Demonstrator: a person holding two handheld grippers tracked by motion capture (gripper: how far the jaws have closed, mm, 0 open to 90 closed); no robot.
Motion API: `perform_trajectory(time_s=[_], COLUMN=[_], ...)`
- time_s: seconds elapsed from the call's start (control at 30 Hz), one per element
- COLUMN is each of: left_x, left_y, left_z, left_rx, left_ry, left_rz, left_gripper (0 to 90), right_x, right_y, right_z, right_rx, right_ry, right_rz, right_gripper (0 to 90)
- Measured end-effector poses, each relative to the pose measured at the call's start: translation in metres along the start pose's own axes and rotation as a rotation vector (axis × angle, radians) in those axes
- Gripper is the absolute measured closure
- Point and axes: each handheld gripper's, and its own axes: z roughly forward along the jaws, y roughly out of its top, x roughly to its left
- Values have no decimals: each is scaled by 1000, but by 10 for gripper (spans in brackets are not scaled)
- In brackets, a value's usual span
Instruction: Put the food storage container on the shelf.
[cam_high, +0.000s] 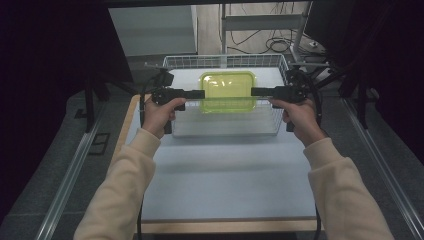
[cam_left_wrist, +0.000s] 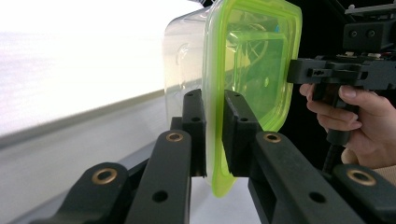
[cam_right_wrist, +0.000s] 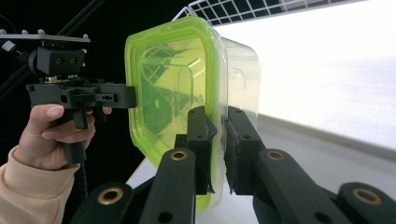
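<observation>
A clear plastic container (cam_high: 227, 90) with a yellow-green lid hangs level over a white wire basket (cam_high: 225, 125). It is held from both sides. My left gripper (cam_high: 202, 93) is shut on the lid's left rim. My right gripper (cam_high: 253, 91) is shut on the right rim. In the left gripper view my jaws (cam_left_wrist: 214, 100) pinch the green rim, with the lid (cam_left_wrist: 252, 65) beyond them and the right gripper (cam_left_wrist: 299, 70) on its far edge. The right gripper view has my jaws (cam_right_wrist: 217, 116) clamped on the rim of the lid (cam_right_wrist: 163, 79), and the left gripper (cam_right_wrist: 130, 95) opposite.
The basket stands at the far end of a white tabletop (cam_high: 225, 180) with a wooden edge (cam_high: 225, 226). Cables (cam_high: 270, 42) and a metal frame (cam_high: 260, 22) lie behind the basket. Dark curtains flank both sides.
</observation>
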Motion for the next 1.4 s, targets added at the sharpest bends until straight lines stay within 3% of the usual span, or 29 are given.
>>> perform_trajectory(time_s=[0.33,0.57,0.7,0.93,1.4], left_x=[13,28,33,38,45], left_y=[23,34,39,42,44], left_z=[10,20,25,30,35], left_rx=[7,12,19,5,-24], left_ry=[11,-1,6,2,1], left_rz=[-19,-63,-68,-84,-121], left_gripper=[808,808,807,803,778], right_x=[-14,-26,-33,-42,-47], right_y=[20,32,37,40,47], right_z=[11,21,24,30,40], right_rx=[-15,-1,3,6,-5], right_ry=[-8,-20,-24,-23,-67], right_rz=[24,49,66,98,104], right_gripper=[816,816,813,806,785])
